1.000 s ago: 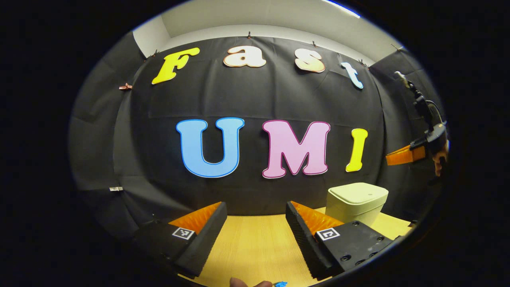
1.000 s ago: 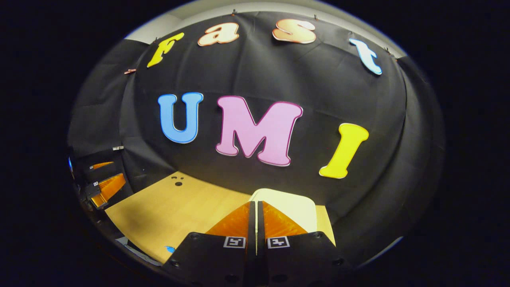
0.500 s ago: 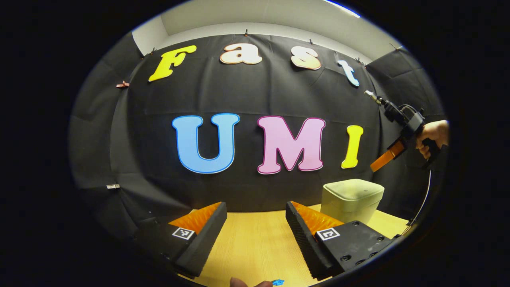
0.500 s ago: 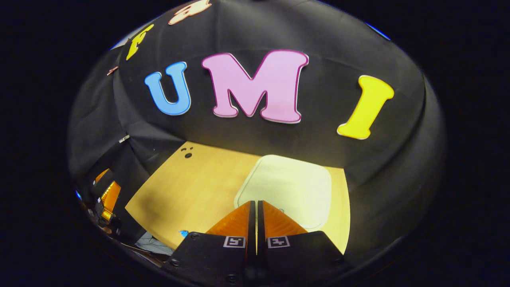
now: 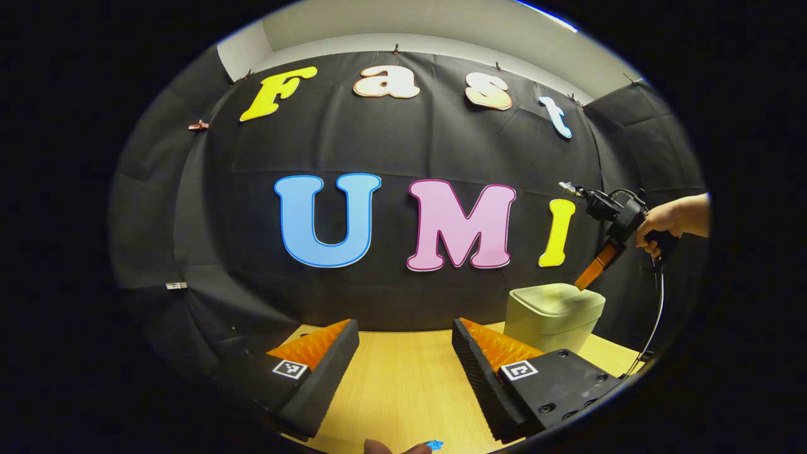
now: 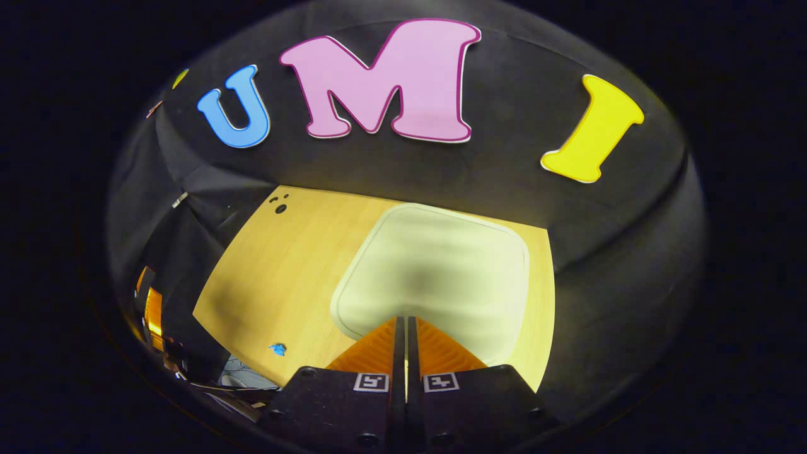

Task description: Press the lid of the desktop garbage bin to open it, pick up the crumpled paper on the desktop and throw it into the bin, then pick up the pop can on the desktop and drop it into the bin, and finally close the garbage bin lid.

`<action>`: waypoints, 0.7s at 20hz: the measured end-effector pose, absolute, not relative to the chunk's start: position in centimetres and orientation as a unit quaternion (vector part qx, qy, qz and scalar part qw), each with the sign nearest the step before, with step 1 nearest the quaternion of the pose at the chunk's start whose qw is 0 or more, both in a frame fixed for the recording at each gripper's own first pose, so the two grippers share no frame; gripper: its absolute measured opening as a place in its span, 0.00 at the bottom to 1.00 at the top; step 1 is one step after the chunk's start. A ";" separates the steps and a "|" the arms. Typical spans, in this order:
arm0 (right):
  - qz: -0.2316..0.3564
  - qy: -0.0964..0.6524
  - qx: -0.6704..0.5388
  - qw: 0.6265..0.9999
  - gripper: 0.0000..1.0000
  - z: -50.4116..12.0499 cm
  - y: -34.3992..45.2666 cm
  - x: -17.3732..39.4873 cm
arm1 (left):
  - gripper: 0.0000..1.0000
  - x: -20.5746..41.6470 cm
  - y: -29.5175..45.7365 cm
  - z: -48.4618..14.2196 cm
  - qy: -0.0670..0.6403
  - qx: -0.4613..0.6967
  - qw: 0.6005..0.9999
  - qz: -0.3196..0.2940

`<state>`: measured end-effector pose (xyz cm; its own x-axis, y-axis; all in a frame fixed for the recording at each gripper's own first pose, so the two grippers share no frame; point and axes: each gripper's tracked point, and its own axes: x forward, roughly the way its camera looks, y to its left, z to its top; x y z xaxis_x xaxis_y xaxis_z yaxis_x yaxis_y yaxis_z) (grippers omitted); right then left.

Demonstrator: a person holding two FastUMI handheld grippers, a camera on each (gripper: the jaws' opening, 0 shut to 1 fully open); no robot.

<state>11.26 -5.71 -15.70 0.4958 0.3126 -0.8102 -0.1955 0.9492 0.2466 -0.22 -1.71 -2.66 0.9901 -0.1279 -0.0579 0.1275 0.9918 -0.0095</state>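
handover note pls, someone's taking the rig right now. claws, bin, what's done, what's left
Right claw: shut, holding nothing, tips at the near edge of the bin lid; in the left gripper view it points down at the bin, contact too fine to confirm.
Left claw: open, holding nothing, low over the wooden desktop, left of the bin.
Bin: back right of the desktop, lid shut.
Done: nothing yet; lid press about to happen.
Left: open lid, bin the crumpled paper, bin the pop can, close lid.
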 end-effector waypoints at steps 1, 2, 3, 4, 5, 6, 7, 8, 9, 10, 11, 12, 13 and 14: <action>0.145 0.486 0.061 0.860 0.05 -16.0 -5.9 11.4 | 0.95 -0.3 -1.6 -2.8 0.029 -0.004 0.998 -0.063; 0.144 0.493 0.060 0.856 0.05 -16.4 -6.2 11.6 | 0.96 -0.2 -1.7 -2.8 0.030 -0.006 0.998 -0.062; 0.143 0.499 0.058 0.853 0.05 -16.8 -6.4 11.5 | 0.95 -0.2 -1.8 -3.1 0.032 -0.006 0.998 -0.062; 0.145 0.508 0.057 0.847 0.05 -17.3 -6.4 11.5 | 0.96 -0.2 -1.7 -3.2 0.034 -0.006 0.998 -0.061; 0.145 0.513 0.055 0.844 0.05 -17.6 -6.5 11.6 | 0.96 -0.2 -1.7 -3.3 0.035 -0.005 0.998 -0.060; 0.147 0.518 0.053 0.841 0.05 -18.0 -6.5 11.6 | 0.96 -0.1 -1.7 -3.3 0.035 -0.005 0.998 -0.060; 0.149 0.524 0.052 0.837 0.05 -18.2 -6.3 11.5 | 0.96 -0.2 -1.8 -3.3 0.035 -0.006 0.998 -0.059; 0.153 0.529 0.049 0.833 0.05 -18.4 -6.2 11.5 | 0.95 -0.3 -1.7 -3.3 0.033 -0.006 0.998 -0.059; 0.158 0.536 0.043 0.828 0.05 -18.8 -6.1 11.4 | 0.95 -0.2 -1.7 -3.2 0.032 -0.008 0.998 -0.058; 0.161 0.542 0.038 0.824 0.05 -18.9 -6.1 11.2 | 0.95 -0.2 -1.7 -3.3 0.032 -0.010 0.998 -0.058; 0.161 0.545 0.036 0.822 0.05 -18.9 -6.0 11.4 | 0.96 -0.2 -1.8 -3.3 0.033 -0.011 0.998 -0.058; 0.162 0.554 0.034 0.816 0.05 -19.0 -6.1 11.3 | 0.95 -0.1 -1.8 -3.4 0.034 -0.010 0.998 -0.058; 0.162 0.559 0.035 0.813 0.06 -19.3 -6.0 11.3 | 0.95 -0.1 -1.9 -3.5 0.035 -0.009 0.998 -0.056; 0.161 0.563 0.038 0.809 0.05 -19.3 -6.1 11.2 | 0.96 -0.1 -1.9 -3.5 0.034 -0.008 0.998 -0.056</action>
<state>11.22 -6.06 -19.28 0.3132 0.3036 -0.8998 -0.2178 0.9452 0.2431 -0.09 -1.91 -3.51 0.9915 -0.1120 -0.0666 0.1109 0.9936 -0.0203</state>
